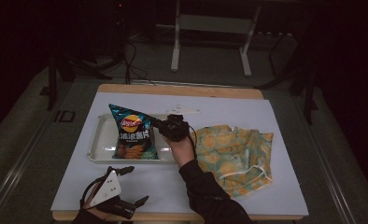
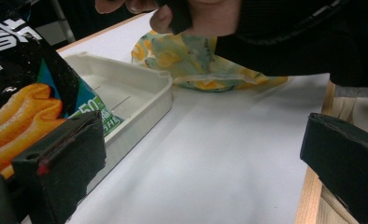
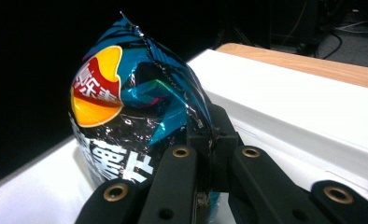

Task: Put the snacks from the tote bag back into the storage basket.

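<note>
Two claws are ours, and the right claw (image 3: 209, 140) has its jaws clamped on the right edge of the chip bag (image 1: 131, 133). That bag leans with its long axis running from the near end of the white tray (image 1: 99, 148) up to its far left corner, its lower end resting in the tray. Just right of the tray lies a yellow patterned cloth (image 1: 233, 156) on the table (image 1: 275, 116). Our left claw (image 1: 126, 186) waits near the tray's front edge, jaws wide apart, holding nothing. We judge the right claw alone is placed to settle the bag flat into the tray.
</note>
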### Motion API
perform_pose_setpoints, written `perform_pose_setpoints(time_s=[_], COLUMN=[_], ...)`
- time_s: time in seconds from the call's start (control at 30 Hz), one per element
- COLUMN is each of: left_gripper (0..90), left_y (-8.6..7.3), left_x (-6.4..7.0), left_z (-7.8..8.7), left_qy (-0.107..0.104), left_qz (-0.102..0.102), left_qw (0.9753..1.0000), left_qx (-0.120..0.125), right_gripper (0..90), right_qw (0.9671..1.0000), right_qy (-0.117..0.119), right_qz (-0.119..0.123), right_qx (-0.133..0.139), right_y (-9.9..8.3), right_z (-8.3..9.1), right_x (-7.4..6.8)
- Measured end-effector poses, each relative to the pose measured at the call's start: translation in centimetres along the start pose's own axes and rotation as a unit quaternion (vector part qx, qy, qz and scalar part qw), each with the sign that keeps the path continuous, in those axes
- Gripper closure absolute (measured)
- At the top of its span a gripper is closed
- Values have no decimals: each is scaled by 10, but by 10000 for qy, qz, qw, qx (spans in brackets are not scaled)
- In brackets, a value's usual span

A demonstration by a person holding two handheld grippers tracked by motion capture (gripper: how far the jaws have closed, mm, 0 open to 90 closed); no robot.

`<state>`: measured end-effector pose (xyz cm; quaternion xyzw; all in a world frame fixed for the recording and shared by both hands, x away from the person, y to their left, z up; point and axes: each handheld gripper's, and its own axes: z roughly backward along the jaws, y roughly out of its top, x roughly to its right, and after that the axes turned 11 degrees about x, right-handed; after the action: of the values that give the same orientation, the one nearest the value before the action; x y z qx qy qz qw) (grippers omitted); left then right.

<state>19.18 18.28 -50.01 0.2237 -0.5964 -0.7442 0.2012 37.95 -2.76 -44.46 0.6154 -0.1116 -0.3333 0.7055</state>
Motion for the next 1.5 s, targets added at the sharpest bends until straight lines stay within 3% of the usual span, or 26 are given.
perform_pose_setpoints(time_s=[0.33,0.5,0.63,0.77,0.9,1.03,1.3,1.5], left_gripper=[7,7,8,7,7,8,7,7], left_y=[0,0,0,0,-1,0,-1,-1], left_x=[-1,-1,0,0,0,0,0,0], left_z=[0,0,1,1,1,1,1,1], left_qy=[-21,-33,-35,-49,-41,-33,-4,8], left_qz=[-7,-16,-13,-23,-12,-16,-11,-8], left_qw=[10000,10000,10000,10000,10000,10000,10000,10000], left_qx=[-3,-4,4,0,2,-5,-5,-16], right_gripper=[898,898,895,781,654,592,471,445], right_qw=[9988,9973,9961,9948,9940,9934,9918,9903], right_qy=[-286,-510,-609,-711,-743,-817,-886,-865], right_qz=[89,-3,56,3,-58,-133,263,421], right_qx=[-381,-536,-632,-728,-805,-791,-887,-1000], right_y=[0,-8,-11,-9,-3,5,21,34], right_z=[-30,-40,-45,-48,-46,-39,-21,-2], right_x=[15,22,26,30,34,35,35,41])
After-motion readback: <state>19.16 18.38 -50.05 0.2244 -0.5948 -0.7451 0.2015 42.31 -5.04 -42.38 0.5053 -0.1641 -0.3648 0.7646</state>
